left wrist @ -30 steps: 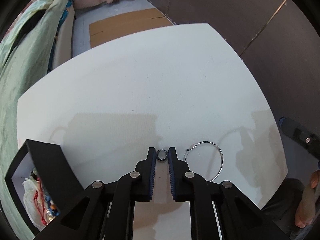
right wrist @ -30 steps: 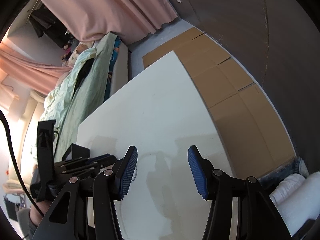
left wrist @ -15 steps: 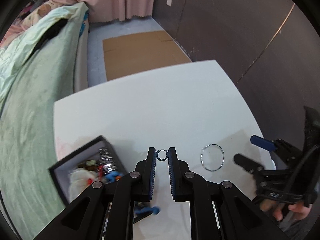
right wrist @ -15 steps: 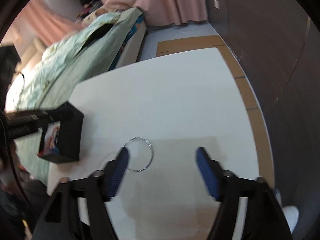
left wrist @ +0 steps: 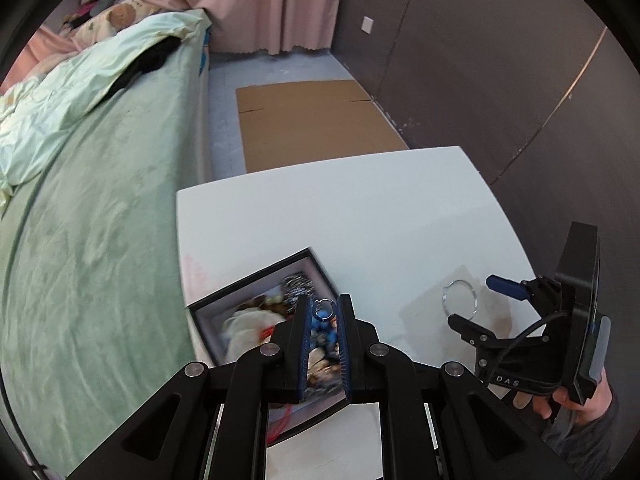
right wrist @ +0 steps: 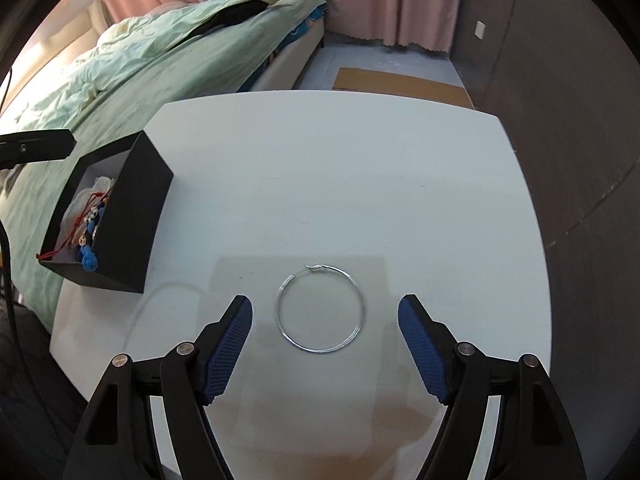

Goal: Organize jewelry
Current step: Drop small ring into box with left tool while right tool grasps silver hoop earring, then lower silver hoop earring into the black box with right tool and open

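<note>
My left gripper (left wrist: 324, 308) is shut on a small silver ring (left wrist: 323, 309) and holds it above the open black jewelry box (left wrist: 256, 280), which holds several trinkets. The box also shows at the left of the right wrist view (right wrist: 136, 208). A large thin silver hoop (right wrist: 321, 309) lies flat on the white table (right wrist: 360, 184). My right gripper (right wrist: 325, 320) is open, low over the table, with the hoop between its blue pads (right wrist: 226, 340). The hoop (left wrist: 460, 298) and right gripper (left wrist: 480, 300) show in the left wrist view too.
A bed with a green cover (left wrist: 88, 184) runs close along the table's left side. Flattened cardboard (left wrist: 312, 120) lies on the floor beyond the table. A dark wall (left wrist: 500, 60) stands to the right.
My left gripper has carried the ring up off the table and leftward over the box. My right gripper has swung in and come down around the hoop.
</note>
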A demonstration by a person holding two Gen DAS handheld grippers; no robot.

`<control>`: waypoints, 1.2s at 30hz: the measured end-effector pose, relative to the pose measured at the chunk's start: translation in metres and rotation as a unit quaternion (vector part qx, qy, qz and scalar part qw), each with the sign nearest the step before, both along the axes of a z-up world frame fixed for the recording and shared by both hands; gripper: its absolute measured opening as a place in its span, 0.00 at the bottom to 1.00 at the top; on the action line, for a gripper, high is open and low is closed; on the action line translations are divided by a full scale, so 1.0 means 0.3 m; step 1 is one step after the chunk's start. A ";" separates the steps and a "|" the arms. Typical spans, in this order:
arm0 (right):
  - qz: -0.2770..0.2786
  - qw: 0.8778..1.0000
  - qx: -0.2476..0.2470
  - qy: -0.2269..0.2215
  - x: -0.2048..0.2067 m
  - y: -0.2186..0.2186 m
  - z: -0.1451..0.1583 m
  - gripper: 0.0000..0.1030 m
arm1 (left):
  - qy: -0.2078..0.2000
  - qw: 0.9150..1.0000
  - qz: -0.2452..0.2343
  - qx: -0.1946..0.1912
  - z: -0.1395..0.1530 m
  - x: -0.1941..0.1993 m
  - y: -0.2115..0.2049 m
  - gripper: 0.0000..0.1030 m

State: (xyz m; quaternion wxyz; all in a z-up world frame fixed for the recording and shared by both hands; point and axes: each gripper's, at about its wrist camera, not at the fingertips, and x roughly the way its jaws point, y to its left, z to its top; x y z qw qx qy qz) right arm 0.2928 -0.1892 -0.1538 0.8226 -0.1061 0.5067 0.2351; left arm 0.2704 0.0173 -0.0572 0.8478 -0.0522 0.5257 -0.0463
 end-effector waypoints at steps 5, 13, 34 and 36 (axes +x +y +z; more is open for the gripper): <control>0.008 1.000 -0.012 0.004 0.000 0.041 -0.021 0.73 | 0.006 1.000 0.011 0.010 -0.024 -0.016 0.048 0.13; 0.006 0.999 -0.032 0.000 -0.007 0.045 -0.038 0.68 | 0.015 0.999 0.026 0.018 -0.065 -0.023 0.090 0.13; -0.004 0.998 0.056 -0.013 -0.020 0.015 0.097 0.50 | -0.085 0.996 0.035 -0.019 -0.015 -0.190 0.164 0.65; -0.005 0.997 0.070 -0.019 -0.021 0.029 0.124 0.50 | -0.100 0.994 0.033 -0.021 -0.009 -0.217 0.170 0.73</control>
